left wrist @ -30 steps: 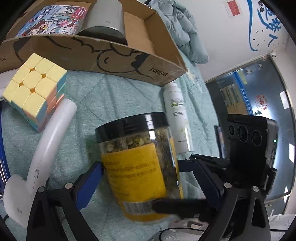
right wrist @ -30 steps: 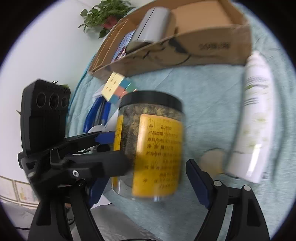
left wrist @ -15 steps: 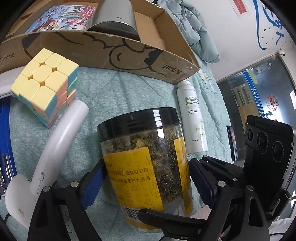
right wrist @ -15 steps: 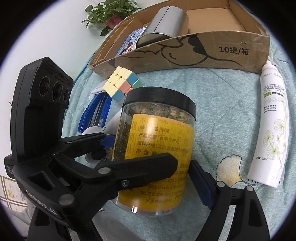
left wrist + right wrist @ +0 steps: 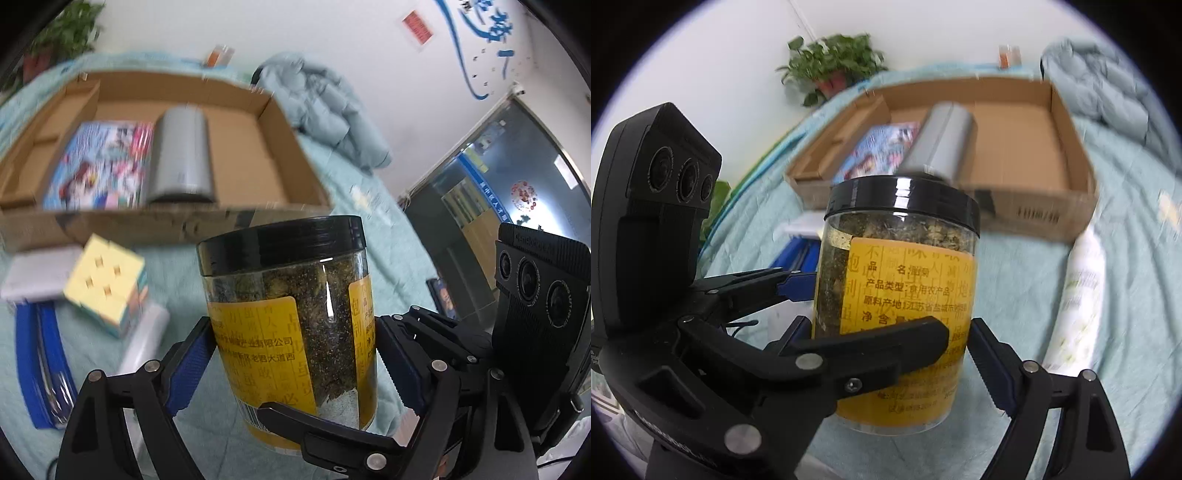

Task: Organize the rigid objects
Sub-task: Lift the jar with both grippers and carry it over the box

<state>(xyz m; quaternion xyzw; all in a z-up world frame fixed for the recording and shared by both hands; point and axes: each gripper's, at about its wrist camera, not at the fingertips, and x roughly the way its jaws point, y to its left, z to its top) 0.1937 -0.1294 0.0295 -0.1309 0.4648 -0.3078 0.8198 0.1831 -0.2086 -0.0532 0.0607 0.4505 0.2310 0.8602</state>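
the jar (image 5: pixel 291 332) is pinched by both the left gripper (image 5: pixel 291 354) and the right gripper (image 5: pixel 892 343) at frame centre; it could be twisted loose by uneven pulls.

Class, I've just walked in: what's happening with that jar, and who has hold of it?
Both grippers, left and right, clamp one jar with a black lid and yellow label, holding it upright above the teal quilt. Behind it sits an open cardboard box that holds a booklet and a grey case. A puzzle cube lies outside it.
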